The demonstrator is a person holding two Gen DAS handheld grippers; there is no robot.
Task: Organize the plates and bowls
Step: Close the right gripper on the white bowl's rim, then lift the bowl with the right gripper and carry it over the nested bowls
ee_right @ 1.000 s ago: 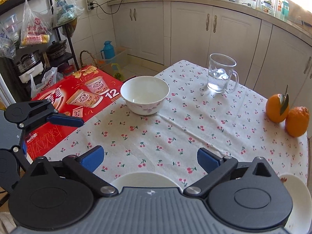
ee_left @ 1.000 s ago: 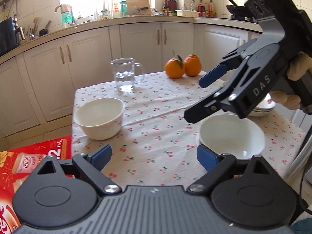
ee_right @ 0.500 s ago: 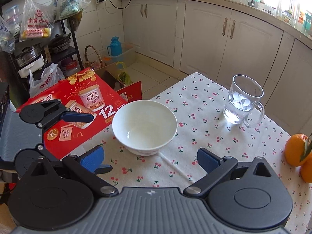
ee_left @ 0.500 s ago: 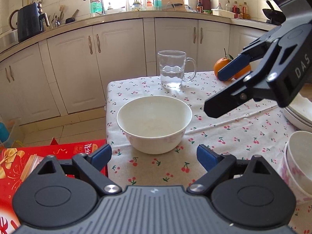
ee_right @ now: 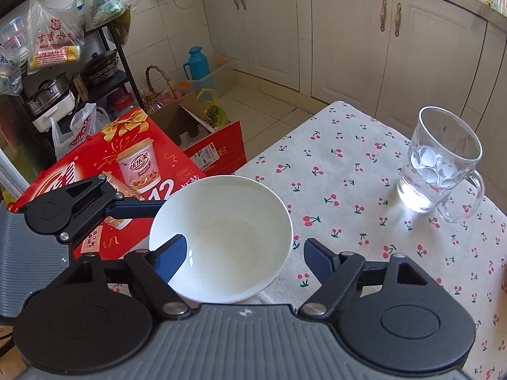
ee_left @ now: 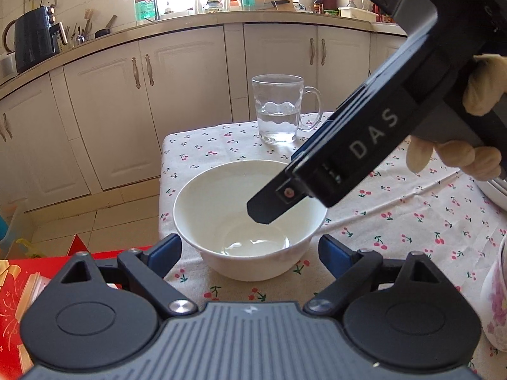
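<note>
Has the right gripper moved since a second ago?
Yes. The right gripper has come over the white bowl, nearer the glass mug; its jaws have been closing.

A table (ee_left: 412, 221) covered by a pale cloth with a small red cherry print carries the things. Near its corner stands 1 white bowl (ee_left: 250, 221), upright and empty. Behind it, apart from it and close to the far edge, stands 1 clear glass mug (ee_left: 279, 109) with a little water in it, its handle turned to the right in the left wrist view. At that view's right edge, part of a second bowl with a pink flower print (ee_left: 496, 300) and the rim of some white plates (ee_left: 494, 191) also rest on the cloth.
</note>
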